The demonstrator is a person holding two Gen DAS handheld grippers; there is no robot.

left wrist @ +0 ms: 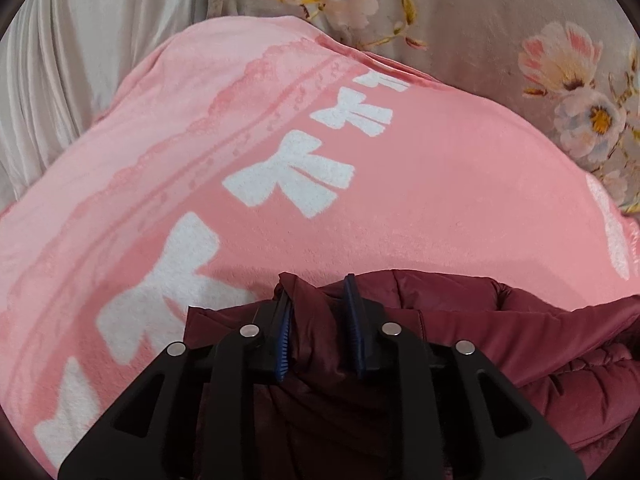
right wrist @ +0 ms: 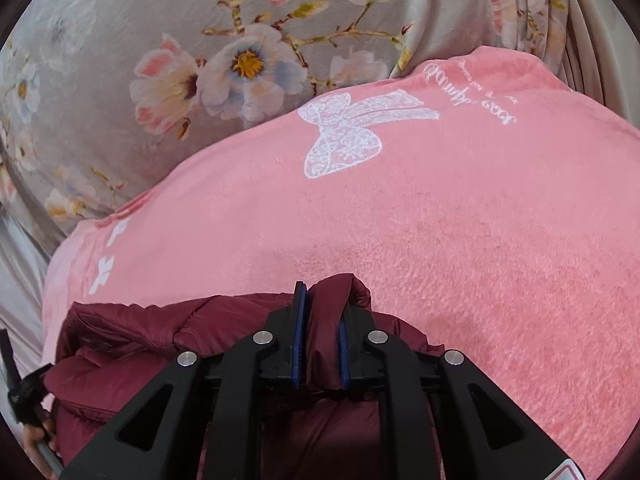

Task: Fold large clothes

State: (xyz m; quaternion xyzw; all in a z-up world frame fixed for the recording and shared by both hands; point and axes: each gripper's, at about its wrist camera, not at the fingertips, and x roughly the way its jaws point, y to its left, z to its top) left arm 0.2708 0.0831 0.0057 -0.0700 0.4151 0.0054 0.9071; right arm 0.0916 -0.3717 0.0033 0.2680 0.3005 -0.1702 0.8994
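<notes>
The left gripper is clamped on a bunched fold of the maroon puffer jacket, the fabric pinched between its two blue-padded fingers and poking up just past their tips. The rest of the jacket spreads to the right of those fingers and under them, its quilted panels lying crumpled on the pink blanket. Ahead of the fingertips the blanket stretches away, and a row of white bows runs diagonally ahead and to the left of the fingers. Beyond the blanket's far edge lies the floral sheet, with pale pleated fabric far off to the left.

The right gripper is likewise closed on a puffed fold of the jacket, which fills the gap between its fingers and bulges above the tips. The jacket's bulk lies to the left of these fingers and beneath them. Ahead, the pink blanket carries a white lace-patterned bow and script lettering, with the floral sheet ahead and to the left.
</notes>
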